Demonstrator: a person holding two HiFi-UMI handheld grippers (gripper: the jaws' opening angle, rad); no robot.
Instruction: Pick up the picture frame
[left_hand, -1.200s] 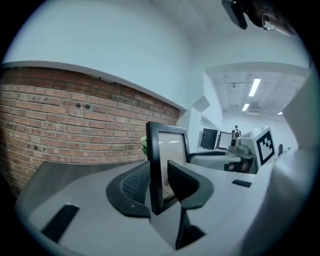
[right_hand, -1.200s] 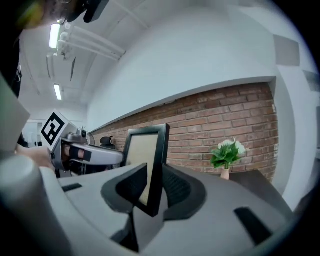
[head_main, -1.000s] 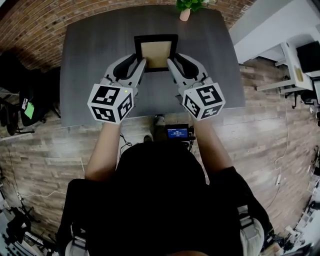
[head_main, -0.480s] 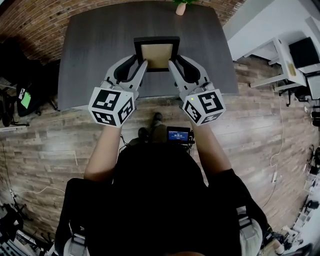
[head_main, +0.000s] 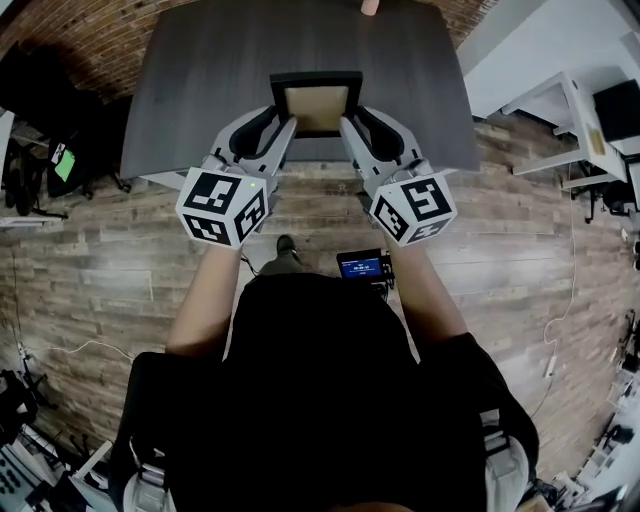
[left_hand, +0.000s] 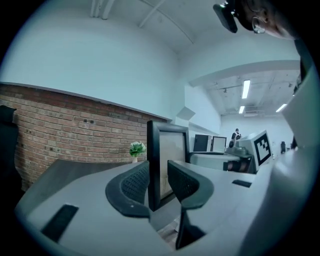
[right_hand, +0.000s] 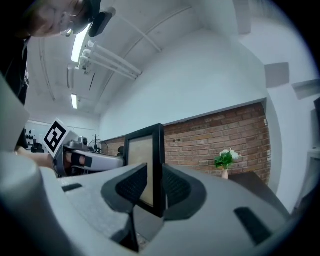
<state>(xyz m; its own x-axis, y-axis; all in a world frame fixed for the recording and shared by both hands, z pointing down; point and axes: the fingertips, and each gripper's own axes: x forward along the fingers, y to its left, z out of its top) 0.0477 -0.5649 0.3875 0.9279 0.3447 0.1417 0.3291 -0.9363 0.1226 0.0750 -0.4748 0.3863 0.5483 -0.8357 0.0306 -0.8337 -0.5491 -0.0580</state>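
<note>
The picture frame (head_main: 315, 103) is at the upper centre of the head view, over the dark grey table (head_main: 200, 80), held between the two tools. The left gripper (left_hand: 156, 176) has its jaws pressed onto the frame's left black border. In the left gripper view this border stands upright between the ribbed pads (left_hand: 134, 182). The right gripper (right_hand: 156, 186) pinches the right border in the same way, with one jaw on each face of the thin edge.

I judge the reason for this hold to be balance. A flat, thin frame would turn or slip if it were taken from one side only, so both side borders are clamped low down and it stays upright and level. The frame seems to hang a little above the table top, but I cannot be sure that its bottom edge is free.

As for writing, the frame shows only a plain tan panel, with no brand or label. The cubes (head_main: 222, 206) on the grippers carry black and white square markers, not letters. A small screen (head_main: 360, 266) at the centre of the head view glows blue, and its text is too small to read
</note>
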